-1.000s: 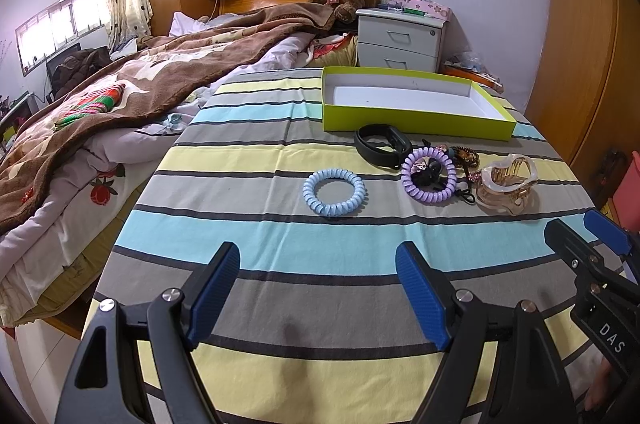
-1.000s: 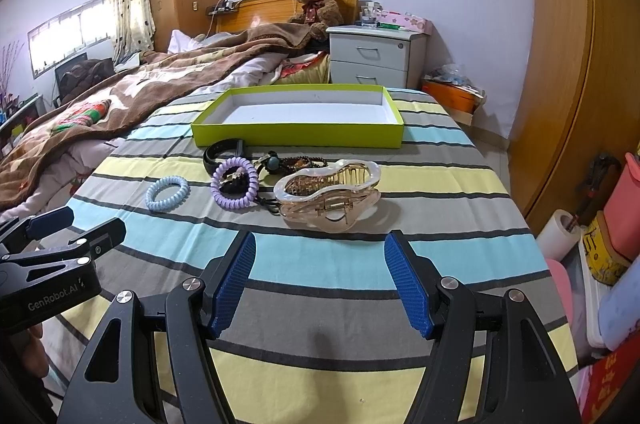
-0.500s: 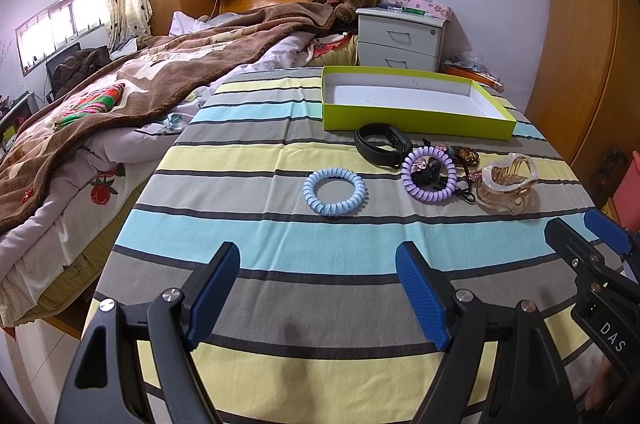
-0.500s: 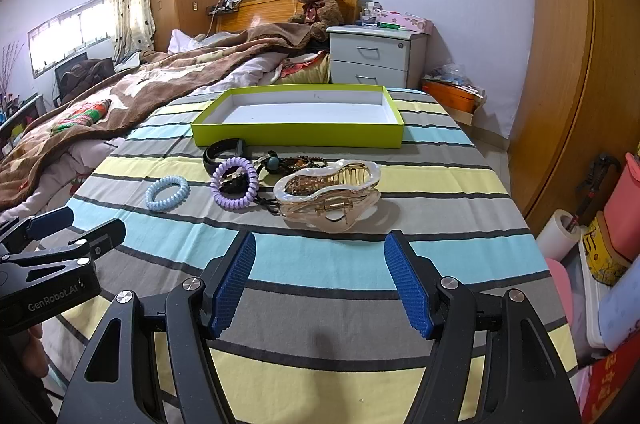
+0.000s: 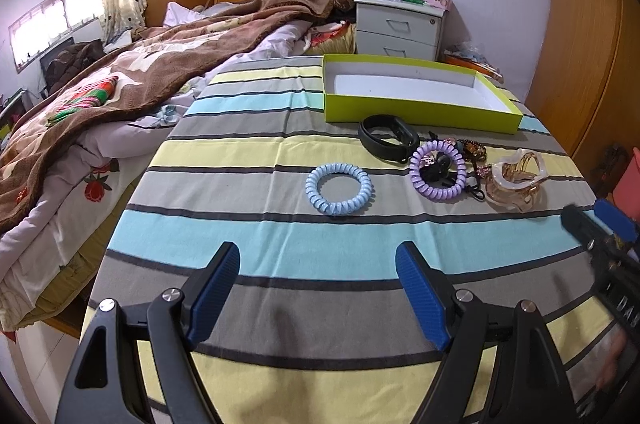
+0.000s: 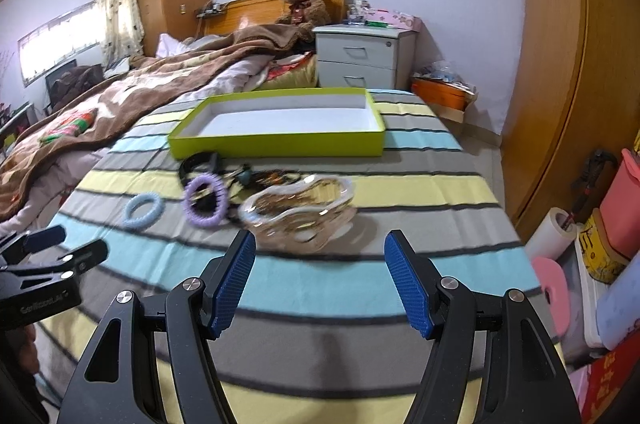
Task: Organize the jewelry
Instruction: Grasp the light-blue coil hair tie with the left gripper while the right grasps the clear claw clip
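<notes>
A green tray [image 5: 420, 110] with a white floor stands at the far side of the striped table; it also shows in the right wrist view [image 6: 280, 144]. In front of it lie a black band [image 5: 386, 138], a blue coil ring [image 5: 339, 189], a purple coil ring [image 5: 438, 176], dark beaded pieces [image 5: 472, 150] and a clear amber hair claw [image 5: 516, 182]. My left gripper [image 5: 318, 288] is open and empty, short of the blue ring. My right gripper [image 6: 318, 274] is open and empty, just short of the hair claw [image 6: 300, 212].
A bed with a brown blanket [image 5: 120, 72] lies left of the table. A white nightstand [image 5: 400, 28] stands behind the tray. A wooden wardrobe [image 6: 580, 64] and boxes on the floor [image 6: 608, 244] are on the right.
My right gripper has moved forward toward the hair claw and turned slightly; its view is blurred. The left gripper has hardly moved.
</notes>
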`<state>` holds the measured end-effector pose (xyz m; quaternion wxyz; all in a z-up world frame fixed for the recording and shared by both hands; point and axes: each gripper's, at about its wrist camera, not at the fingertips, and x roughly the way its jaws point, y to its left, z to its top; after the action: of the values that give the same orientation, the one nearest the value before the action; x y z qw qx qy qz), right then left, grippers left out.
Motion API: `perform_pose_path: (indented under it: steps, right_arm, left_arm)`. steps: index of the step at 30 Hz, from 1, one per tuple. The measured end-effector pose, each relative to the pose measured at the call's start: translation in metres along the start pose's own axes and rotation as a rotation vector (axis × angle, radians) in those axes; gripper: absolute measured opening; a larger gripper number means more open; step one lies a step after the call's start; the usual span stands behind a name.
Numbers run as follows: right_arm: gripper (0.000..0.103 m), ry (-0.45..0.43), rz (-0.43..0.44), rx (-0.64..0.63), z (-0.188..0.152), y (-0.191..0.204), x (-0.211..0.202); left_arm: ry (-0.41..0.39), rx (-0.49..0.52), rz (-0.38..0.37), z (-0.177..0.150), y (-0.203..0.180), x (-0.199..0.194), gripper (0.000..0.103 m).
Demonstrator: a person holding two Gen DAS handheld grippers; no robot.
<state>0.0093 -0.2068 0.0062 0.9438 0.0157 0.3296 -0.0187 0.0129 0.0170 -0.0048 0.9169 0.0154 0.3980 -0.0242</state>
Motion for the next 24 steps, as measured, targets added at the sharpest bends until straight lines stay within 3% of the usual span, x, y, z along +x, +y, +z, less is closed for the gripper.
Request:
perform_pose_path:
  steps: [7, 16, 21, 24]
  right_arm:
    - [0.067, 0.052, 0.009, 0.079, 0.012, -0.02, 0.021]
    - [0.067, 0.168, 0.12, 0.208, 0.019, -0.016, 0.049]
    - [0.067, 0.204, 0.103, 0.205, 0.019, -0.01, 0.059]
    - [0.06, 0.198, 0.101, 0.228, 0.019, -0.015, 0.056]
  left_arm:
    - [0.076, -0.013, -0.005, 0.014, 0.016, 0.033, 0.077]
    - [0.116, -0.071, -0.029, 0.034, 0.032, 0.054, 0.075]
    - [0.134, -0.075, -0.046, 0.04, 0.03, 0.059, 0.075]
    - [0.151, -0.071, -0.071, 0.042, 0.025, 0.063, 0.075]
